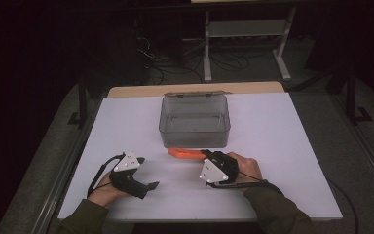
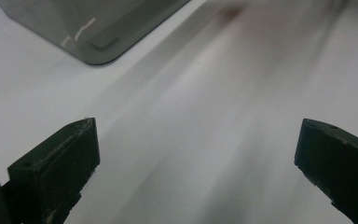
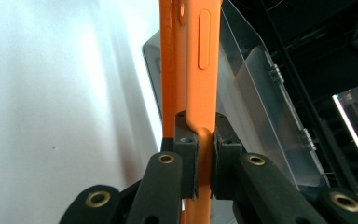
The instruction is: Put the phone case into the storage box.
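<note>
An orange phone case (image 1: pixel 184 153) is held just in front of the clear grey plastic box (image 1: pixel 195 122), close above the white table (image 1: pixel 282 161). My right gripper (image 1: pixel 207 156) is shut on one end of the orange phone case (image 3: pixel 200 70), with its jaws pinching the edge; the box (image 3: pixel 261 98) with its hinged lid stands right behind it. My left gripper (image 1: pixel 147 188) hovers at the table's front left, open with nothing between its fingers. In the left gripper view, the left gripper (image 2: pixel 198 135) has its jaws spread wide over bare table, with a corner of the box (image 2: pixel 98 32) ahead.
The box is open on top, with its lid (image 1: pixel 197 93) tipped back at the far side. A white metal stand (image 1: pixel 246 34) and cables (image 1: pixel 151 53) sit on the dark floor beyond the table. White surface stretches to the left and right of the box.
</note>
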Demonstrator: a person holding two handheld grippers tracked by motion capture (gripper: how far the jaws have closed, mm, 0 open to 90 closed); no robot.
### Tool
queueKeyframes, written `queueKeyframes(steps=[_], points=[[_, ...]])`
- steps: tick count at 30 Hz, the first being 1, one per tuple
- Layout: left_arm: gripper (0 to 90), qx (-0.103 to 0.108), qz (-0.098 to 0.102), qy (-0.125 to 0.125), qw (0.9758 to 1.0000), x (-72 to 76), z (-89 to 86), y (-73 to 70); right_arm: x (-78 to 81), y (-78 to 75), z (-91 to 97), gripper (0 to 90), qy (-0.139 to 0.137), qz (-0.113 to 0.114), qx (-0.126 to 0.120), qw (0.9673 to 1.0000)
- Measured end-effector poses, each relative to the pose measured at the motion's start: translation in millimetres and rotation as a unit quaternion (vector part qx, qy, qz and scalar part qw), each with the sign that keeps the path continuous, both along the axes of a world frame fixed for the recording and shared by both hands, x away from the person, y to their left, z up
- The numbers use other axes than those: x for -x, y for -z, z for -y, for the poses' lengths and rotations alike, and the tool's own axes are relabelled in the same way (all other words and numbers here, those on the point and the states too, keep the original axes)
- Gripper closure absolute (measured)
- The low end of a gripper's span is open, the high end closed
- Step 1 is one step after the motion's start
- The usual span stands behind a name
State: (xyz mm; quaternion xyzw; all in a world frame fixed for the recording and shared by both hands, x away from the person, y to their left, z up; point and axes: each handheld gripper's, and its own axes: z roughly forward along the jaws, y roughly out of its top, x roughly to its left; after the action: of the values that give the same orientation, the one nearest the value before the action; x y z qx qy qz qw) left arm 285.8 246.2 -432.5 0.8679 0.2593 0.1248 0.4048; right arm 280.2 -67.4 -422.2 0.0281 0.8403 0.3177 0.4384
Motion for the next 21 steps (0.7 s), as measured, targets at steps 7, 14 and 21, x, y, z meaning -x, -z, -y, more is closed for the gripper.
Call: queueKeyframes(steps=[7,14,21], points=[[0.0,0.001,-0.003,0.0,1.0,-0.3,-0.3,0.0,-4.5,-2.8,3.3,82.3,0.007,-0.033,-0.025,0.9991],[0.0,0.001,-0.002,0.0,1.0,-0.5,-0.6,-0.2,-8.4,-5.8,6.9,82.3,0.011,-0.059,-0.039,0.9974],[0.0,0.001,-0.002,0.0,1.0,-0.3,-0.4,-0.2,-12.9,-8.1,10.6,82.2,0.017,-0.086,-0.055,0.9946]])
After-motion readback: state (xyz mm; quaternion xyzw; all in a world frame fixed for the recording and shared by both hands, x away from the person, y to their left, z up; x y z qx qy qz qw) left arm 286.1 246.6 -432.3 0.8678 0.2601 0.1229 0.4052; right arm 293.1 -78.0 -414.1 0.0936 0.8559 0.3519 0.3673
